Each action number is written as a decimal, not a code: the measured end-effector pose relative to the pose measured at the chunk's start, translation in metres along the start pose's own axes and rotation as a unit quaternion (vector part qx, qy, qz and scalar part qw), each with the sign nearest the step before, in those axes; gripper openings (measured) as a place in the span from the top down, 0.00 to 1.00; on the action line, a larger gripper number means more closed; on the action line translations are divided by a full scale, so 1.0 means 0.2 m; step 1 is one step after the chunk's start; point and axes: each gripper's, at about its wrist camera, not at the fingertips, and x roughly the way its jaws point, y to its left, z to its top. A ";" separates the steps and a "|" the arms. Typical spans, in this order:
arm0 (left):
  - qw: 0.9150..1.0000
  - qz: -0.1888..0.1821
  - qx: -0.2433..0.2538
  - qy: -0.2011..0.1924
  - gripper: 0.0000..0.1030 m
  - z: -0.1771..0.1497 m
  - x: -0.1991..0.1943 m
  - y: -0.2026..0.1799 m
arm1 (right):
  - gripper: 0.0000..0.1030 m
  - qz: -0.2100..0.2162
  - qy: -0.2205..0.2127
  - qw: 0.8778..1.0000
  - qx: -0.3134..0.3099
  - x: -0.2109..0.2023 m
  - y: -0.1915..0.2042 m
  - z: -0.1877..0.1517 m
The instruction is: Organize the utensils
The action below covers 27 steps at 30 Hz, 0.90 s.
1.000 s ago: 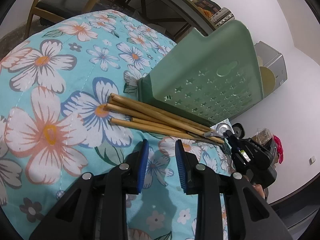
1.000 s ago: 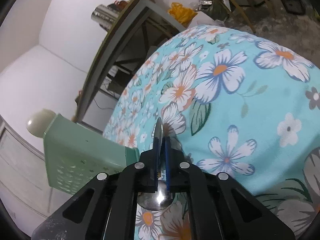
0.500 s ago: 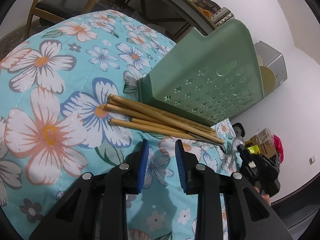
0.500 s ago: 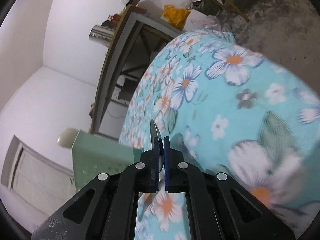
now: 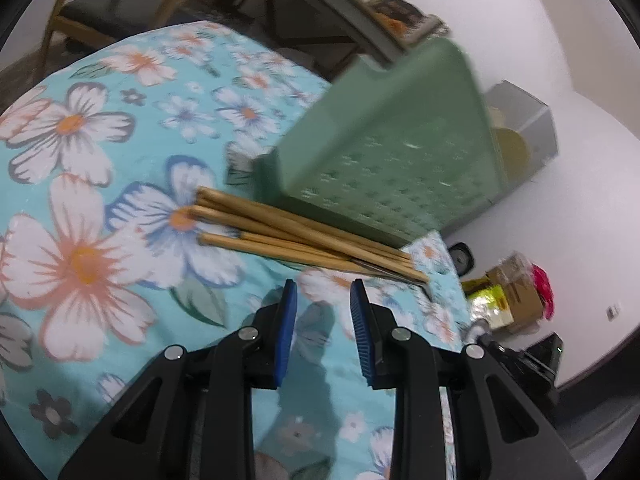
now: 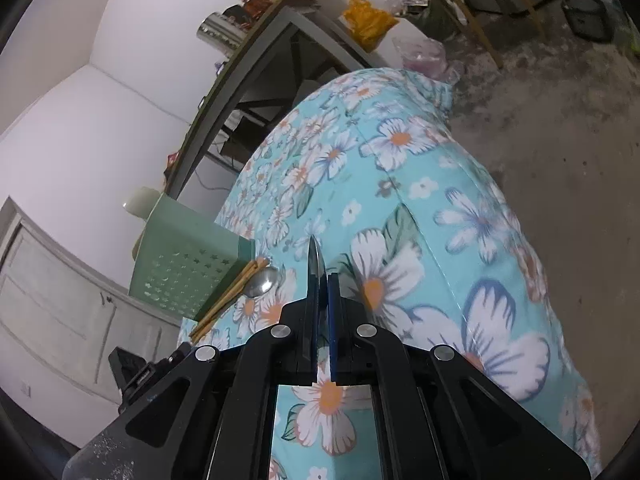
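My right gripper [image 6: 322, 280] jaws pinch a spoon [image 6: 313, 258] edge-on; left gripper [image 5: 323, 300] jaws gape empty, chopsticks [image 5: 304, 236] just ahead, long axis crosswise, flush against green basket [image 5: 384, 152], second spoon [image 6: 262, 281] beside.

Even indoor light; left view motion-blurred; fisheye edges warped, vignetted.
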 end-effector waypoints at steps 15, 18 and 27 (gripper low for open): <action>0.897 0.099 0.419 0.103 0.74 -0.13 0.40 -0.79 | 0.91 -0.043 0.008 0.999 -0.029 0.11 0.06 -0.04; 0.848 0.110 0.506 0.115 0.73 -0.20 0.49 -0.91 | 0.91 -0.064 0.005 0.997 -0.046 0.12 0.08 -0.05; 0.756 0.147 0.625 0.128 0.70 -0.31 0.68 -0.98 | 0.92 -0.059 0.005 0.998 -0.032 0.13 0.04 -0.03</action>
